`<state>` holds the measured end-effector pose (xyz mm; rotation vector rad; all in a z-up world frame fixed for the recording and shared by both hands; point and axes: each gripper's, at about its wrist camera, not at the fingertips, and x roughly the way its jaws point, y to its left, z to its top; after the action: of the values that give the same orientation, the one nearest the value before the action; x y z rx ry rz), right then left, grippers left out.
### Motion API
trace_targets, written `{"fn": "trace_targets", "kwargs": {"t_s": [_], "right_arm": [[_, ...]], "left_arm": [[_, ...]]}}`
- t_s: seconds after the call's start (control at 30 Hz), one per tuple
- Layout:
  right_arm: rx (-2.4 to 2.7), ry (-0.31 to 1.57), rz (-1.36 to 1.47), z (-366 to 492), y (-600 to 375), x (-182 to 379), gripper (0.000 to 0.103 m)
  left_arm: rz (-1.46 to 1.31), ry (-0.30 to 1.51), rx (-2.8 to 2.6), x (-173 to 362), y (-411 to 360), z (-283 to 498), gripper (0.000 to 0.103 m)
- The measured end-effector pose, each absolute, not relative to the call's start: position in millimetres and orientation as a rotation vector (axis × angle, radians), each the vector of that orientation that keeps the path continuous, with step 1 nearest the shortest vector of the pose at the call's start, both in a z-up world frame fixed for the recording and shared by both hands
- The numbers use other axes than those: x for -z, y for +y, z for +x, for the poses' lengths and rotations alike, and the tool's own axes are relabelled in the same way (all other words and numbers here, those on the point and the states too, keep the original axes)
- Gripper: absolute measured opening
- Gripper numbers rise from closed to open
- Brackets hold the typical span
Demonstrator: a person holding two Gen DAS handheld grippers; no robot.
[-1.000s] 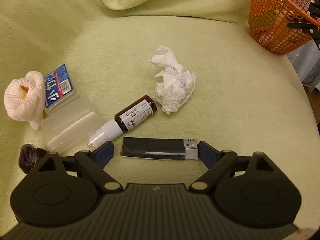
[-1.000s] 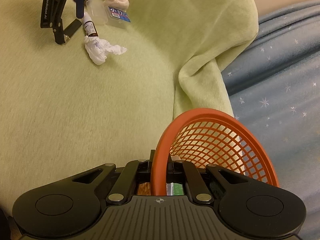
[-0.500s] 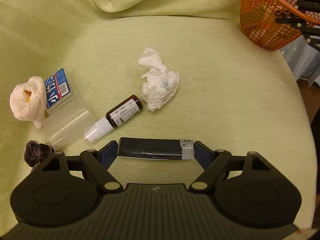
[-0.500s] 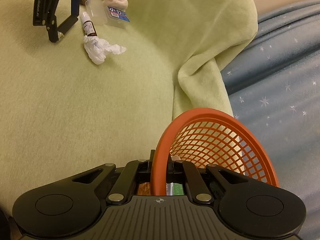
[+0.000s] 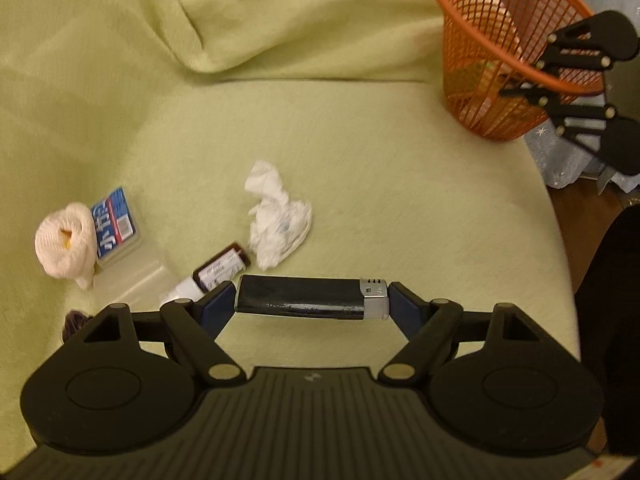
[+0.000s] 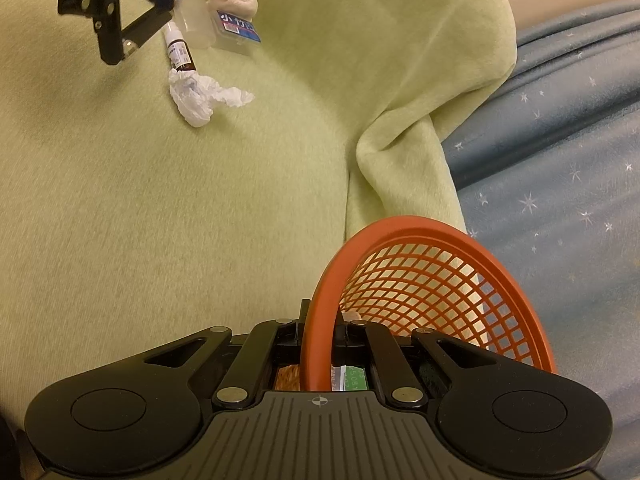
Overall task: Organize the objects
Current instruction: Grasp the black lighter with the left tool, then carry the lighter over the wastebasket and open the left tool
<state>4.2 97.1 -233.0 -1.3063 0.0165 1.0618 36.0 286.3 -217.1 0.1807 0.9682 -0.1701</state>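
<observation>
Lighter (image 5: 311, 303): clamped end to end between the left gripper (image 5: 311, 307) pads, clear of the cloth.
Basket (image 5: 472, 8): orange mesh, far up-right of those fingers; right gripper (image 6: 319, 336) is closed on its rim.
Advice: carry the lighter level and release only once it is over the rim, since an endwise hold probably slips easily.
Surface: pale green plush throw (image 5: 380, 168), soft and wrinkled.
Room: blue starred fabric (image 6: 560, 152) beyond the basket.
</observation>
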Motion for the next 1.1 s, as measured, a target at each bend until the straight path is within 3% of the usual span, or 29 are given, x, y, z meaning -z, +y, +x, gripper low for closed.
{"fn": "trace_targets", "kwargs": {"t_s": [0.73, 1.1], "right_arm": [[-1.071, 0.012, -1.312, -1, 91, 234, 0.002], [-1.078, 0.013, -1.303, -2, 90, 234, 0.002]], "left_arm": [[0.125, 0.696, 0.394, 92, 198, 102, 0.079], [0.122, 0.638, 0.504, 80, 133, 151, 0.079]]}}
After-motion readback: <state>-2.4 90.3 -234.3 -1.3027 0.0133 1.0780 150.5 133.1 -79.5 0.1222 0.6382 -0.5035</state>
